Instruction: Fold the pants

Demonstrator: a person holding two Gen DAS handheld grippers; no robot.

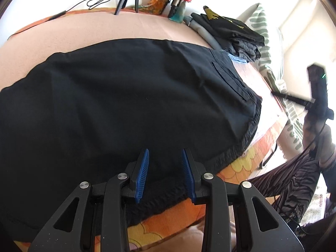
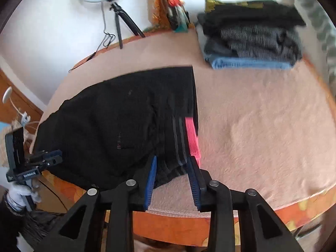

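Observation:
Black pants [image 1: 126, 96] lie spread flat on a peach blanket [image 1: 63, 31], the waistband toward the right. My left gripper [image 1: 166, 153] hovers over the near hem with its blue pads apart and the fabric lying flat below them. In the right wrist view the same pants [image 2: 117, 126] show a striped waistband and a pink label [image 2: 192, 138]. My right gripper [image 2: 172, 159] stands over that waistband corner; the cloth sits between its parted jaws and I see neither pad pressing on it. The left gripper [image 2: 57, 155] shows at the pants' far left edge.
A stack of folded dark clothes [image 2: 252, 37] sits at the back right of the blanket [image 2: 262, 126]. A ring light on a tripod [image 2: 117, 21] stands behind the bed. An orange flowered sheet [image 2: 168, 224] borders the near edge. A striped pillow [image 1: 262, 31] lies at the right.

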